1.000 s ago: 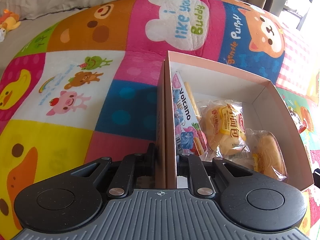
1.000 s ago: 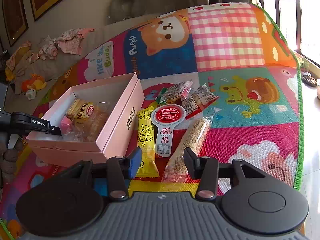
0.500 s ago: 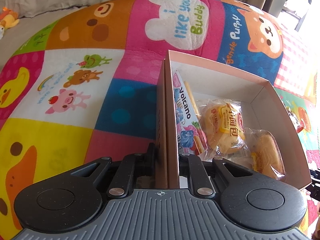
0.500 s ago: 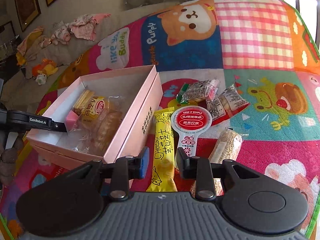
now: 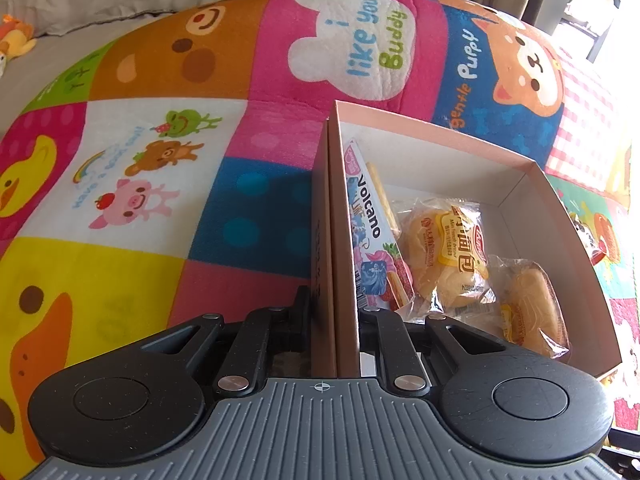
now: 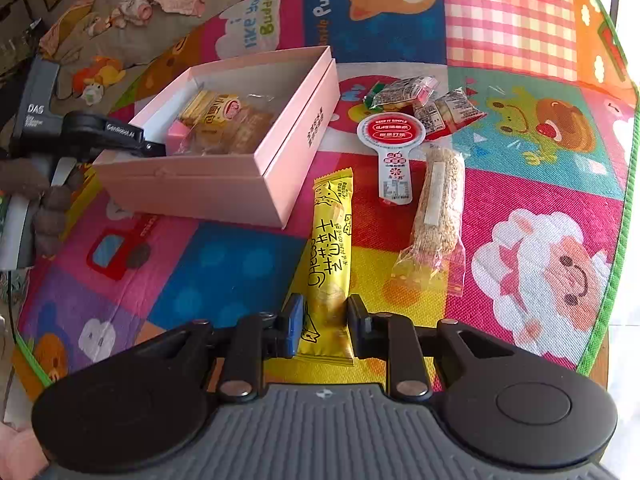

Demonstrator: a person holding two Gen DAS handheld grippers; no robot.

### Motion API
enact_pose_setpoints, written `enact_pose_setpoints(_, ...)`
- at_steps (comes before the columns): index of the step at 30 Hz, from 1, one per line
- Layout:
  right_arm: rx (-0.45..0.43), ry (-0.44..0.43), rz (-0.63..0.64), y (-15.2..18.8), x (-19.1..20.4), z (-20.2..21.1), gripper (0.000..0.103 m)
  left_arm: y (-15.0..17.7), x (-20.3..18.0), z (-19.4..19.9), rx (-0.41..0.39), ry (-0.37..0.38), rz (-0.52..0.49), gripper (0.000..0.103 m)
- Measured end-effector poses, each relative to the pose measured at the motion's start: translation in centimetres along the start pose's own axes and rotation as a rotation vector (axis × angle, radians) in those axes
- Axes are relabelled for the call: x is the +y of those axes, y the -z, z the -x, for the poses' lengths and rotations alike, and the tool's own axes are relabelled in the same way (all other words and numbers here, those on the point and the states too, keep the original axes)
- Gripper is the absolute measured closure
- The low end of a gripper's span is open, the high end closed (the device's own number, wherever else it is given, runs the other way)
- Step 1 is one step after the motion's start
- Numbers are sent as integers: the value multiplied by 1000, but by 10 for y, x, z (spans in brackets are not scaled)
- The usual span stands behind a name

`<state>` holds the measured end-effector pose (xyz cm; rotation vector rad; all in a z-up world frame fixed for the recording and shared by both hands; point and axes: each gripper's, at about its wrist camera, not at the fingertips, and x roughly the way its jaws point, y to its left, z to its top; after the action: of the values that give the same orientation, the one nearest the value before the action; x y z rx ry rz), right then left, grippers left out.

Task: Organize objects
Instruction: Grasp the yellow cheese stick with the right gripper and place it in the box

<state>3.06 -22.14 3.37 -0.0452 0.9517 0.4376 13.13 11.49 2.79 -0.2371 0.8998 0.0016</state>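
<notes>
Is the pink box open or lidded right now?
Open. The pink box has no lid on top; bread packets and a Volcano pack show inside.

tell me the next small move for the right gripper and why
Probably close the right gripper on the yellow cheese snack bar: its near end already lies between the open fingers. The left gripper is clamped on the pink box wall, steadying it.

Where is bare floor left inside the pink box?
Bare floor remains at the far end of the pink box, between its back wall and the bread packets. The near end is crowded, with the Volcano packet beside them.
</notes>
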Motion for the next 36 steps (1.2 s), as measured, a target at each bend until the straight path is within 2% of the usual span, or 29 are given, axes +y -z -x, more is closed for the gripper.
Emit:
enact_pose_setpoints(4,-43,40,14,-6,6,2,78,1,0,1,-3,1,3,87)
enact_pose_setpoints(8,-66,63,16,-21,9,-16,78,0,0,0,-1,-3,0,87)
enact_pose_setpoints(11,-41,78,6,-28,9,-37,73,-1,0,0,5,-3,-6,87)
enact_pose_setpoints(15,-22,62,24,-22,15,-30,73,-1,0,0,4,1,-18,87)
enact_pose_setpoints(17,4,60,23,-15,16,-22,78,-1,-1,0,3,1,-18,87)
enact_pose_setpoints(19,23,57,18,-6,19,-7,78,0,-1,0,0,1,-19,87)
enact_pose_setpoints(21,26,38,27,3,25,14,84,1,-1,0,-4,0,-19,87)
enact_pose_setpoints(26,-78,-9,89,2,51,68,87,2,-1,1,-10,0,-8,87)
enact_pose_setpoints(29,-125,-21,142,-4,65,83,87,2,0,1,-9,3,-1,87)
enact_pose_setpoints(32,-111,54,205,-5,72,70,81,2,0,1,-9,3,0,87)
enact_pose_setpoints(36,-50,91,182,-1,61,35,68,1,0,1,-8,5,-1,87)
